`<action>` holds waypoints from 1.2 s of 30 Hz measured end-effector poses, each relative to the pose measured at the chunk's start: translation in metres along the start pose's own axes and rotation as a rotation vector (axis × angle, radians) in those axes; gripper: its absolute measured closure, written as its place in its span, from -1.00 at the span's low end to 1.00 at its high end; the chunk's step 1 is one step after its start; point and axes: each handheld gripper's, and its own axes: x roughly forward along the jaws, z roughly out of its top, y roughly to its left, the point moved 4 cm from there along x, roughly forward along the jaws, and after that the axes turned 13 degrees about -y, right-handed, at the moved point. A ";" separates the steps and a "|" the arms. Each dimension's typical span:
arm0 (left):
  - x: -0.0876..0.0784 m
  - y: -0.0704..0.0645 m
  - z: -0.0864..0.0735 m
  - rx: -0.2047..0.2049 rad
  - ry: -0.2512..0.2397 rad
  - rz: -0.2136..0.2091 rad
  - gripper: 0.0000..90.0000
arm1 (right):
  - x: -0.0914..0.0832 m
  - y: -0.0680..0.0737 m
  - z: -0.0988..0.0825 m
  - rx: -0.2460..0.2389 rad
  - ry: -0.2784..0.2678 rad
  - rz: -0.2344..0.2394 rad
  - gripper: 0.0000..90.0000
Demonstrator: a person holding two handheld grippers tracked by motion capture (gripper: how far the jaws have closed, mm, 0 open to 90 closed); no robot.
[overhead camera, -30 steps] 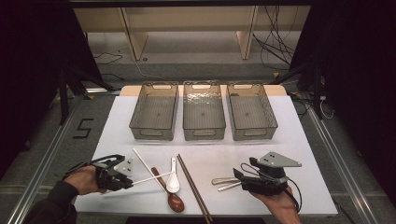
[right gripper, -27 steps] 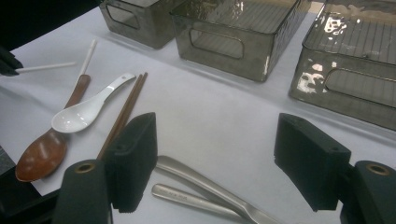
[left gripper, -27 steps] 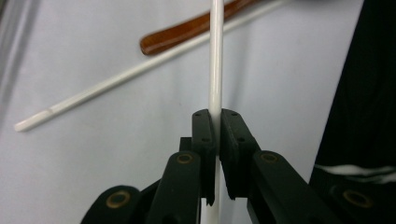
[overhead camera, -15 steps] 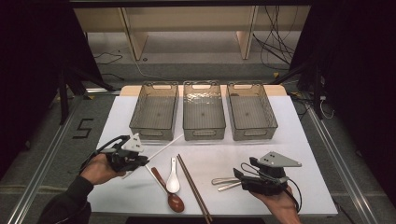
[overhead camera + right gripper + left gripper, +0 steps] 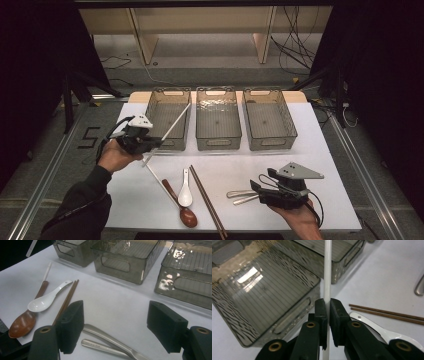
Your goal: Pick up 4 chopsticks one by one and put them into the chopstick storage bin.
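Observation:
My left gripper point(image 5: 156, 144) is shut on a white chopstick point(image 5: 175, 122), held in the air and slanting up over the front edge of the left grey bin point(image 5: 155, 112). In the left gripper view the pads point(image 5: 322, 308) pinch the chopstick point(image 5: 327, 270) above that bin point(image 5: 262, 297). A second white chopstick point(image 5: 156, 176) lies on the table beside a brown spoon point(image 5: 184, 212). My right gripper point(image 5: 256, 189) rests open near the front right. Its jaws stand wide apart point(image 5: 115, 322) over two metal utensil handles point(image 5: 107, 340) without touching them.
A middle bin point(image 5: 218, 142) and a right bin point(image 5: 270, 142) stand in a row with the left one. A white ceramic spoon point(image 5: 185, 192) and a pair of brown chopsticks point(image 5: 207, 202) lie at the front of the white table point(image 5: 320, 150). Dark floor surrounds the table.
My left gripper has risen and moved away from the front edge toward the left bin, carrying the white chopstick. The right gripper has kept still.

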 end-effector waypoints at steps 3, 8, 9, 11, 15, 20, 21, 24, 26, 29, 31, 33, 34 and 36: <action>0.001 0.007 0.011 0.006 -0.016 0.020 0.87 | 0.000 0.000 0.000 -0.002 0.000 0.002 -0.32; 0.004 0.019 0.030 0.013 -0.034 0.050 0.87 | 0.000 0.000 0.000 -0.001 -0.001 0.003 -0.32; 0.005 0.021 0.033 0.012 -0.035 0.060 0.87 | 0.000 0.000 0.000 -0.001 -0.001 0.002 -0.32; 0.007 0.027 0.038 0.021 -0.031 0.072 0.87 | 0.000 0.000 0.000 0.001 0.000 0.002 -0.32; 0.012 0.039 0.047 0.027 -0.016 0.101 0.87 | 0.000 -0.001 0.000 0.001 -0.002 0.005 -0.32; 0.021 0.055 0.051 -0.008 -0.017 0.136 0.87 | 0.000 -0.001 0.000 0.001 -0.003 0.006 -0.32; 0.022 0.058 0.052 -0.015 -0.017 0.134 0.87 | 0.000 -0.002 0.000 0.002 -0.004 0.007 -0.32; 0.028 0.066 0.053 -0.031 -0.019 0.152 0.87 | 0.000 -0.002 0.000 0.004 -0.001 0.007 -0.32; 0.032 0.071 0.052 -0.039 -0.014 0.163 0.87 | 0.000 -0.002 0.000 0.006 0.000 0.007 -0.32; 0.036 0.077 0.050 -0.050 -0.009 0.179 0.87 | 0.000 -0.002 0.000 0.005 -0.003 0.008 -0.32; 0.039 0.080 0.048 -0.059 -0.010 0.188 0.87 | 0.000 -0.002 0.000 0.007 -0.002 0.007 -0.32; 0.042 0.082 0.045 -0.061 -0.006 0.193 0.87 | 0.000 -0.002 -0.001 0.008 -0.001 0.008 -0.32; 0.043 0.084 0.044 -0.067 -0.005 0.192 0.87 | 0.000 -0.002 -0.001 0.009 -0.001 0.008 -0.32; 0.047 0.086 0.041 -0.076 -0.002 0.196 0.87 | 0.000 -0.002 -0.001 0.008 0.001 0.009 -0.32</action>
